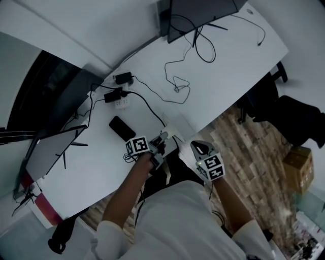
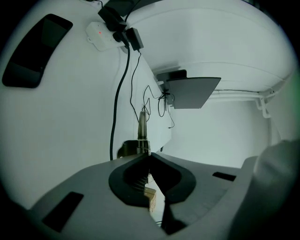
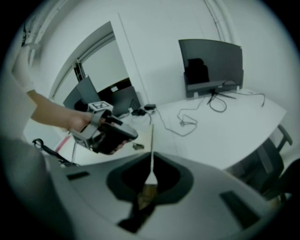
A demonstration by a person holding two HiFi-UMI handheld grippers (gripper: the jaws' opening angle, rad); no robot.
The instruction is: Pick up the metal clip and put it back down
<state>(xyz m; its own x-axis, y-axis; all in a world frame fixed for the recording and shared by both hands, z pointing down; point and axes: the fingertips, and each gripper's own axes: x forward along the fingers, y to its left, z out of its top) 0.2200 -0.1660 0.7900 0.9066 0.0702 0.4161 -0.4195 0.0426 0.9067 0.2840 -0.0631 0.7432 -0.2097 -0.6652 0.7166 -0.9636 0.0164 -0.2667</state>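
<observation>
The metal clip (image 3: 137, 146) is a small dark piece lying on the white desk (image 1: 228, 61) near its front edge. My left gripper (image 1: 163, 136) hovers just over it, its two thin fingers pressed together with nothing between them. In the left gripper view the clip (image 2: 123, 151) shows as a dark shape beside the left gripper (image 2: 142, 115), half hidden by the gripper's body. My right gripper (image 1: 199, 146) hangs off the desk's edge over the wooden floor, apart from the clip. Seen from its own camera, the right gripper (image 3: 152, 126) is shut and empty.
A black phone (image 1: 122, 128) lies left of the left gripper, with a white power strip (image 1: 121, 103) and plugs behind it. Loose cables (image 1: 177, 84) cross the desk's middle. Monitors stand at the back (image 1: 203, 12) and left (image 1: 51, 150). A dark chair (image 1: 299, 119) and a box (image 1: 297, 160) stand on the floor.
</observation>
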